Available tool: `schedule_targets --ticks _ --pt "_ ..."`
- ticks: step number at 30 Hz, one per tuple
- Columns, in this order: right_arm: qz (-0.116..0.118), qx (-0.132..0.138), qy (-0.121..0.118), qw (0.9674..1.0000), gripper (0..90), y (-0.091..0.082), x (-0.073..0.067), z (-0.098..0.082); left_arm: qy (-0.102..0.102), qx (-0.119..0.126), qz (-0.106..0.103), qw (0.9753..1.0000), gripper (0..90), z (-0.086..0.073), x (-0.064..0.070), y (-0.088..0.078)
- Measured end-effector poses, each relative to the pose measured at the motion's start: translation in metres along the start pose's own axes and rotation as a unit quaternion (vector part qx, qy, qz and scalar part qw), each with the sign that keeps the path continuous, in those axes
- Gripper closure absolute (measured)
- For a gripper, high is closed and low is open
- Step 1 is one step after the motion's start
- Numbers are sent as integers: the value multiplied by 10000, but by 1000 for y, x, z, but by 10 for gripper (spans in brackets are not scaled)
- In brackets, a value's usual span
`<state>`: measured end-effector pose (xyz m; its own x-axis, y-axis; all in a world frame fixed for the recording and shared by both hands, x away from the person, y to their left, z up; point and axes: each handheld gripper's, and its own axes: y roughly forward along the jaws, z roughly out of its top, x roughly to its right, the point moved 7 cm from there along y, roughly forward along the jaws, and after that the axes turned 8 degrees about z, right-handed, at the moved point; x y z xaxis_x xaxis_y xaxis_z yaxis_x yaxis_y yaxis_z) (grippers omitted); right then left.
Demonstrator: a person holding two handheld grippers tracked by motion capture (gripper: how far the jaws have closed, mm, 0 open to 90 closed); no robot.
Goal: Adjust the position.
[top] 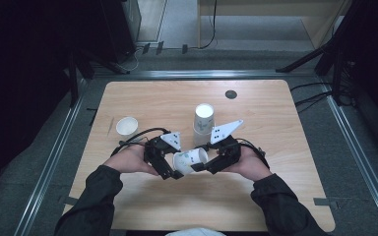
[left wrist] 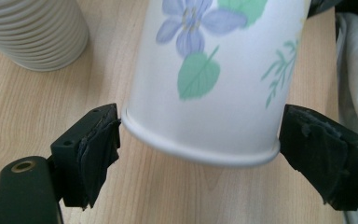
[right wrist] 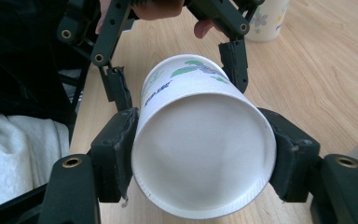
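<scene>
A white paper cup [top: 189,160] with a blue flower and green leaves lies tilted in the air over the front middle of the table. My right gripper [top: 200,165] is shut on its base end; in the right gripper view both pads press the cup's closed bottom [right wrist: 200,154]. My left gripper [top: 173,172] stands open around the cup's rim [left wrist: 200,156]. Its pads sit at the rim's two sides, and the rim keeps its round shape. The left gripper [right wrist: 177,74] straddles the cup's far end in the right gripper view.
A tall stack of white cups [top: 204,119] stands upright just behind the grippers. A single small white cup [top: 127,126] stands at the left. A dark round disc [top: 231,94] lies near the far edge of the wooden table [top: 275,196]. A ribbed white object [left wrist: 32,32] stands close by.
</scene>
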<state>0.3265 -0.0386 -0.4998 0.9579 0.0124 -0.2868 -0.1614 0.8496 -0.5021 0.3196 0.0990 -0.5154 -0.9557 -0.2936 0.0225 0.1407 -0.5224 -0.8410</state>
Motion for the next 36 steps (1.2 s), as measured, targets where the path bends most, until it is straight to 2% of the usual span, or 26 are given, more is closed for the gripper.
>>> schedule_targets --ticks 4,7,10,13,16,19,21,27,30,32,36 --pt "25 74 7 10000 342 -5 -1 2 -134 233 -85 9996 130 -2 -1 -4" --pt "48 132 -4 9999 343 -7 -2 3 -314 518 -201 9980 131 -2 -2 -8" --pt "94 186 1 9998 342 -9 -4 5 -388 691 -149 9967 130 -3 -2 -10" --pt "103 215 -1 9997 342 -10 -4 5 -520 904 -175 9944 131 -2 -1 -10" --pt "130 239 -4 9996 342 -10 -5 6 -536 1015 -181 9932 132 -2 1 -9" --pt "137 244 13 9996 342 -10 -5 6 -489 1055 -122 9931 132 -1 4 -8" --pt "164 259 39 9995 342 -10 -6 6 -486 1143 -185 9921 132 0 6 -7" --pt "222 320 62 9992 342 -10 -6 7 -451 1208 -174 9915 133 2 9 -2" --pt "263 354 91 9990 342 -10 -7 8 -432 1332 -190 9900 139 3 8 -2" --pt "295 371 118 9988 342 -9 -7 8 -427 1385 -227 9892 152 3 8 -2" --pt "322 392 153 9986 343 -9 -7 9 -305 1439 -163 9890 212 2 8 -3"
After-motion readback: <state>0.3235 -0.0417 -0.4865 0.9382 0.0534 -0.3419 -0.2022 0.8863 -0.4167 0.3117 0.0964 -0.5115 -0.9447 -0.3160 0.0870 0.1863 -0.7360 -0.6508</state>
